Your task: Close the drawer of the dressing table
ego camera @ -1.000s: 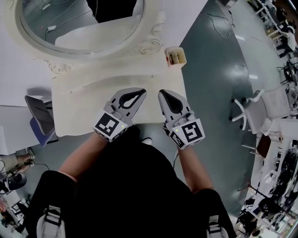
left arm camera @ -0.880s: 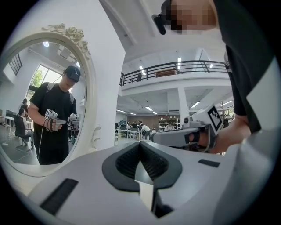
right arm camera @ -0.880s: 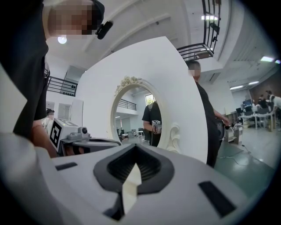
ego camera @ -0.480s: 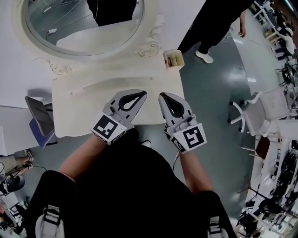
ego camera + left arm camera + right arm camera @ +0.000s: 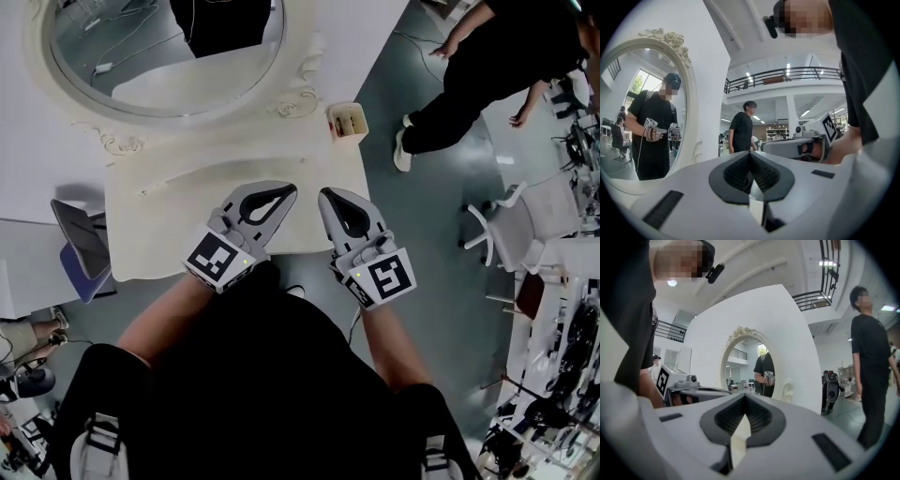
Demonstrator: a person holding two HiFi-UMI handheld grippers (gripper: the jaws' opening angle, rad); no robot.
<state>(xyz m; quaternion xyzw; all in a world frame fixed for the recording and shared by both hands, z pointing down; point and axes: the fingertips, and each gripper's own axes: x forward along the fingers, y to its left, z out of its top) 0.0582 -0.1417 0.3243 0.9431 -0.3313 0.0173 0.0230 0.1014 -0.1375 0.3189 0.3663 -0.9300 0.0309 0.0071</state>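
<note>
The cream dressing table (image 5: 159,220) with its oval mirror (image 5: 159,47) stands in front of me in the head view. No drawer shows in any view; the table's front is hidden under its top and my body. My left gripper (image 5: 290,187) and right gripper (image 5: 324,194) hover side by side over the table's front edge, both pointing toward the mirror. Each is shut with nothing between its jaws. The left gripper view shows its closed tips (image 5: 750,153) with the mirror (image 5: 651,108) to the left. In the right gripper view the closed tips (image 5: 744,396) face the mirror (image 5: 750,362).
A small open box (image 5: 348,120) holding slim items sits at the table's back right corner. A person in black (image 5: 487,66) walks on the grey floor at the upper right. A white chair (image 5: 520,225) stands to the right, and a blue-grey seat (image 5: 80,244) stands left of the table.
The person in black has walked further into view at the upper right. Both grippers stay shut and in about the same place over the table's front edge.
</note>
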